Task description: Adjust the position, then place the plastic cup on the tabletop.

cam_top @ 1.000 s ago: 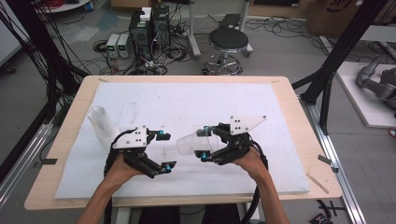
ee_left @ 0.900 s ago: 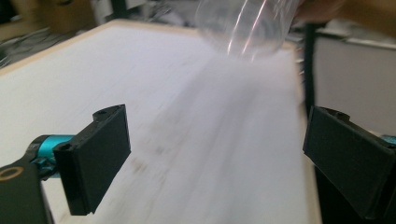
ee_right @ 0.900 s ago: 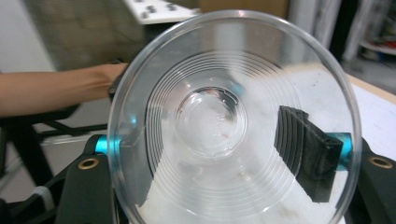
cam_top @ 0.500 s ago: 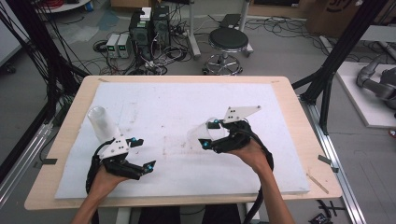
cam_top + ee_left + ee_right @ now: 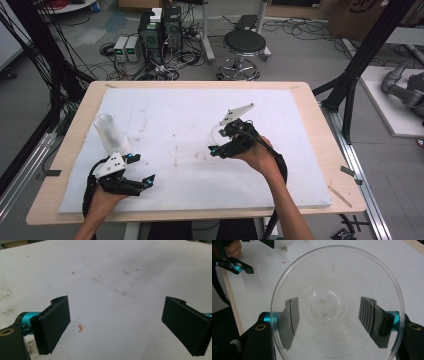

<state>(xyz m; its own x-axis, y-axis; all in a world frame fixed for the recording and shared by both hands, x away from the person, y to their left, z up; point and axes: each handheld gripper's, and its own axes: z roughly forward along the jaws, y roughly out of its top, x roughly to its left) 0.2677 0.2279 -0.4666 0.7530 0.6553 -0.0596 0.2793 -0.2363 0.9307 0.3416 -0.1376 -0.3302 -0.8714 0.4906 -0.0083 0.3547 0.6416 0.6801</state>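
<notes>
A clear cup (image 5: 337, 305) sits clamped between the jaws of the right hand-held gripper (image 5: 216, 145), mouth toward its camera, held above the middle of the bench (image 5: 320, 150). A stack of cups (image 5: 111, 134) stands at the left, just beyond the left hand-held gripper (image 5: 142, 172), whose jaws stand apart and bare. Since 1 second ago the left one has drawn back and down from the cup. A stained white sheet (image 5: 120, 272) covers the bench; a stool (image 5: 244, 45) stands behind.
</notes>
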